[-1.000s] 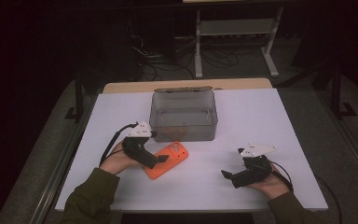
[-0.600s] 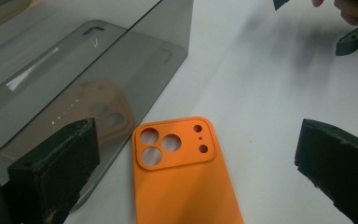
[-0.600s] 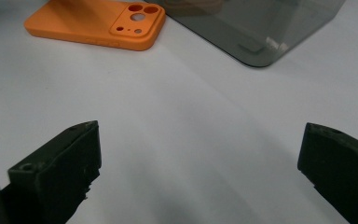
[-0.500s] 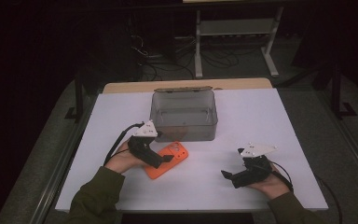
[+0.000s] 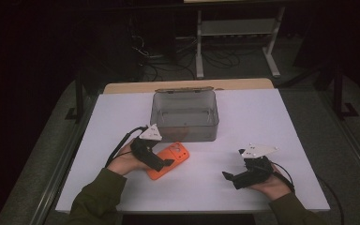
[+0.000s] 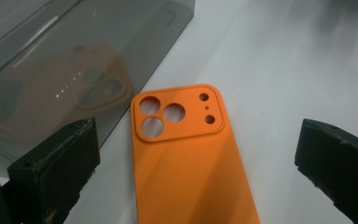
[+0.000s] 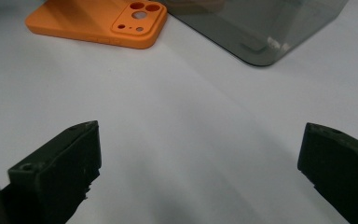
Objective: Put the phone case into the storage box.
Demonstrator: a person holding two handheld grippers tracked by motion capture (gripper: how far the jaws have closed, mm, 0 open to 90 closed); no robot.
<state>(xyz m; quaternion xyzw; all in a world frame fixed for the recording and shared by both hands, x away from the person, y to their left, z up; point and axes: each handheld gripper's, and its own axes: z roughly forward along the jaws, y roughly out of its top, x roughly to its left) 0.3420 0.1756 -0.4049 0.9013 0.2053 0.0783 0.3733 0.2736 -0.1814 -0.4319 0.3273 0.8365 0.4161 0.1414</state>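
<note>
Case (image 6: pixel 186 158) lies flat on my table (image 5: pixel 262 117), orange, back up, camera cutouts toward the box (image 5: pixel 185 115). Its top corner sits just beside the box's near wall, which mirrors it faintly. My left gripper (image 5: pixel 164 162) hovers over the case's near end, jaws spread wide. In the left gripper view the case runs up between the two jaws, closer to the left one, neither touching it. My right gripper (image 5: pixel 228 176) sits low near the table's front edge, well apart from the case, jaws spread wide too with bare table between them. In the right gripper view the case (image 7: pixel 98 21) lies far off at upper left, the box (image 7: pixel 261 25) at upper right.
</note>
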